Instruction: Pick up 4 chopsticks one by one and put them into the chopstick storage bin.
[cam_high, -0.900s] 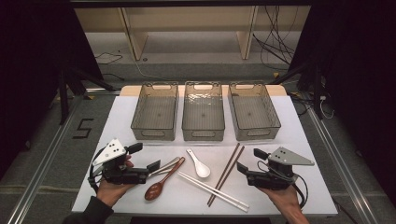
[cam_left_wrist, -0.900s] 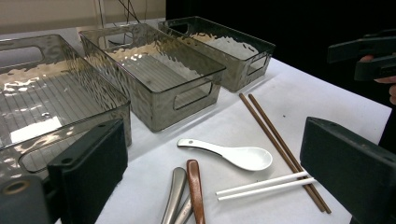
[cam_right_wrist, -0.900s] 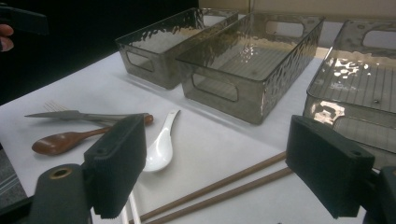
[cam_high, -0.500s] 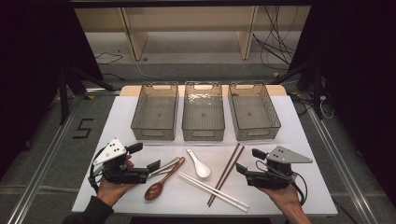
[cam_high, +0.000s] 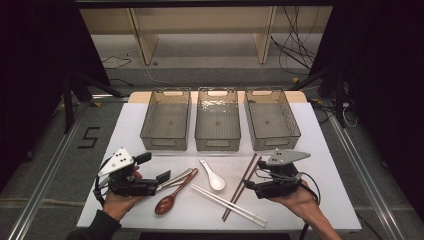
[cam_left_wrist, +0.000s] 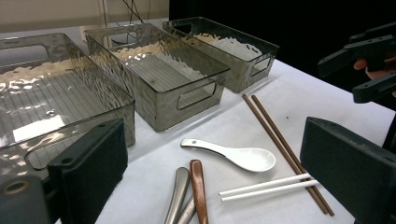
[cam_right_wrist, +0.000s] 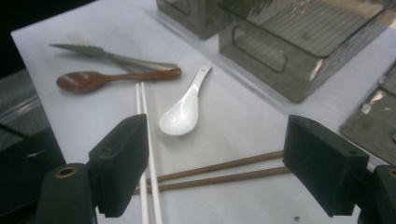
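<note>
Right gripper view: right claw (cam_right_wrist: 215, 163) open over brown chopsticks (cam_right_wrist: 219, 172); left claw (cam_high: 162, 177) open. Pinch both sticks mid-length.

You have a white desk (cam_high: 330, 165) under three smoky grey, ripple-patterned translucent bins (cam_high: 217, 120). On it lie a glossy white spoon (cam_high: 214, 177), a reddish-brown wooden spoon (cam_high: 170, 200), white chopsticks (cam_high: 227, 204), dark brown chopsticks (cam_high: 242, 184) and steel-grey cutlery (cam_high: 175, 179).

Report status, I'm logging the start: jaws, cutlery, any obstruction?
Left gripper and right gripper: jaws open, empty. White spoon, chopsticks, wooden spoon loose on table. Nothing in the way.
</note>
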